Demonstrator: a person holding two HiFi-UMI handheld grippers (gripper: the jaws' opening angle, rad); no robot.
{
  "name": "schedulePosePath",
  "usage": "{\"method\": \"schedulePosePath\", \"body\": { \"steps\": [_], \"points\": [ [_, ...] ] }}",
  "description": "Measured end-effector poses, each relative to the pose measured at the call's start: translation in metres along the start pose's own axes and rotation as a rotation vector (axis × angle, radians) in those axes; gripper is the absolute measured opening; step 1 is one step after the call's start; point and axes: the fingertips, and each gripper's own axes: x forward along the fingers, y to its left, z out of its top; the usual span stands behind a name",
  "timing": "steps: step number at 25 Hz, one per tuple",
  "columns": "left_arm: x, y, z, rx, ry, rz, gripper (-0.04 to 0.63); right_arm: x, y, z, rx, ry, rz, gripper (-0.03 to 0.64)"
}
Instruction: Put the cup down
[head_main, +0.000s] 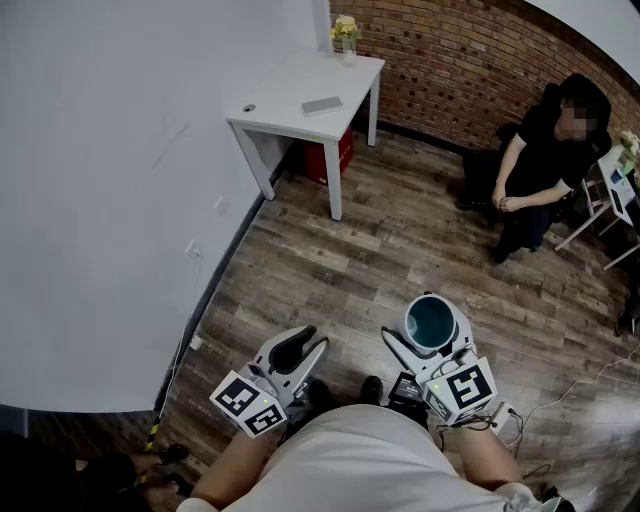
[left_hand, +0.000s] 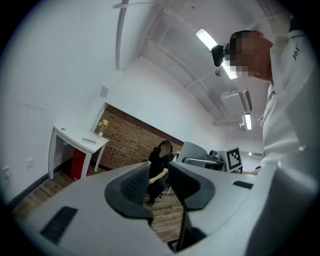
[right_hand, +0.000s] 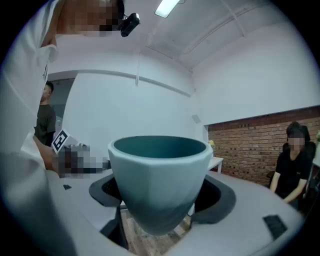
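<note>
A teal cup (head_main: 431, 320) stands upright between the jaws of my right gripper (head_main: 432, 340), held in the air above the wooden floor (head_main: 400, 250). In the right gripper view the cup (right_hand: 160, 180) fills the middle, and the right gripper (right_hand: 162, 192) has its dark pads pressed against both sides of it. The cup looks empty inside. My left gripper (head_main: 300, 350) is held at the left, close to my body. In the left gripper view the left gripper (left_hand: 159, 182) shows a narrow gap between its pads with nothing in it.
A white table (head_main: 300, 100) stands against the wall at the back, bearing a small vase of flowers (head_main: 345, 32) and a flat grey object (head_main: 322, 104); a red box (head_main: 330, 155) sits under it. A seated person (head_main: 545, 150) is at the right by the brick wall (head_main: 460, 60). A cable (head_main: 570, 390) lies on the floor.
</note>
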Motion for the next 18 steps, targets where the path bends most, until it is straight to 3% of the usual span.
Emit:
{"method": "schedulePosePath", "body": {
  "steps": [18],
  "points": [
    [0.0007, -0.0013, 0.0001, 0.014, 0.007, -0.019, 0.121, 0.0016, 0.0012, -0.0024, 0.005, -0.004, -0.008, 0.392]
  ]
}}
